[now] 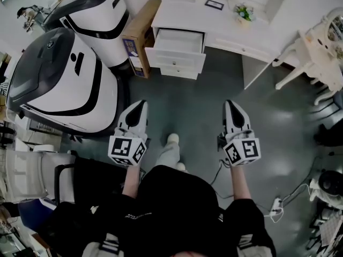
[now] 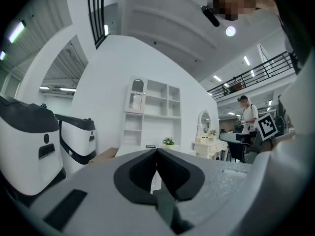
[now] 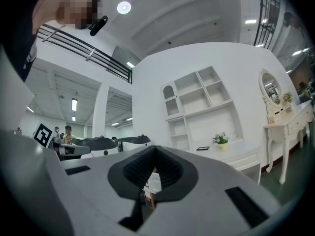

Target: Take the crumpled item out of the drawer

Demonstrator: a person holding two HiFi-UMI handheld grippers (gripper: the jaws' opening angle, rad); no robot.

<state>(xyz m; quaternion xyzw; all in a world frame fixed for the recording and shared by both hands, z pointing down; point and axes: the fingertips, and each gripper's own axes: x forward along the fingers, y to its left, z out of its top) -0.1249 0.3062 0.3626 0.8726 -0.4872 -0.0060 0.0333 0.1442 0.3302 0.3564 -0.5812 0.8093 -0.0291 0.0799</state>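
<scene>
The white desk [image 1: 225,28] stands ahead across the grey floor, and its top-left drawer [image 1: 179,43] is pulled open. The drawer's inside looks white from here, and I cannot make out a crumpled item in it. My left gripper [image 1: 138,107] [image 2: 157,151] and right gripper [image 1: 231,105] [image 3: 155,149] hang side by side in front of the person, well short of the desk. Both point toward it, shut, with nothing between their jaws.
Two big white-and-black machines [image 1: 64,84] [image 1: 99,15] fill the left side. A cardboard box [image 1: 140,36] leans beside the drawers. On the desk are a small plant [image 1: 244,12] and a dark frame [image 1: 214,4]. A white chair [image 1: 316,52] stands right; a power strip [image 1: 276,205] lies on the floor.
</scene>
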